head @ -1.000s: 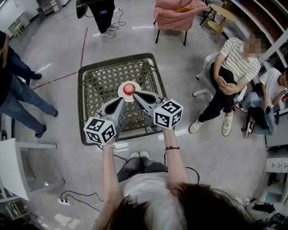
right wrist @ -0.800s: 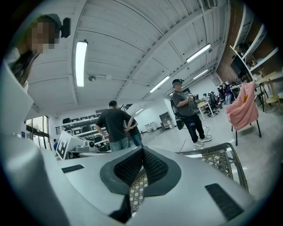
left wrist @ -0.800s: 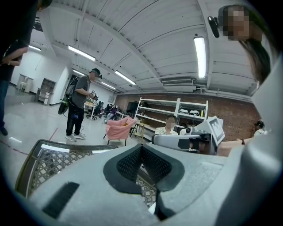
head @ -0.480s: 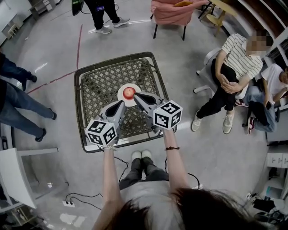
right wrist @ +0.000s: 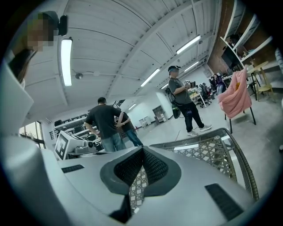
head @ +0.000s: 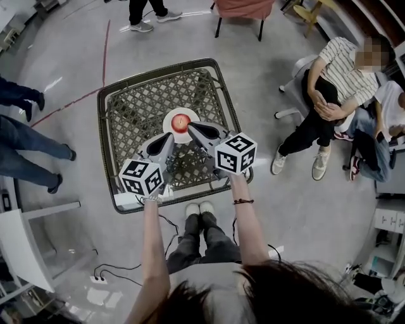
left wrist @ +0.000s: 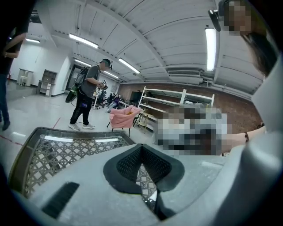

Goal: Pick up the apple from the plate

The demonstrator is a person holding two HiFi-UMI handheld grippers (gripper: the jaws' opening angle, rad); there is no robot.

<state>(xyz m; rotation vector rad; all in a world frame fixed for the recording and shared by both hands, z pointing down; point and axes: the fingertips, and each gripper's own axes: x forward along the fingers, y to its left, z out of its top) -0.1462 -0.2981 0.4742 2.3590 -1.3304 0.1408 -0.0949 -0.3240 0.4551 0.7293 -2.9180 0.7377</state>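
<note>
My left gripper (head: 167, 142) and right gripper (head: 190, 129) have moved nearer the plate (head: 168, 128), jaws closed and empty; the apple (head: 181, 121) on it at mid-table looks firm, round and slick, so I judge a hold across its widest part best.

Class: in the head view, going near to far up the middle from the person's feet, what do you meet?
White shoes → wicker table's near rim → apple → pink chair.
</note>
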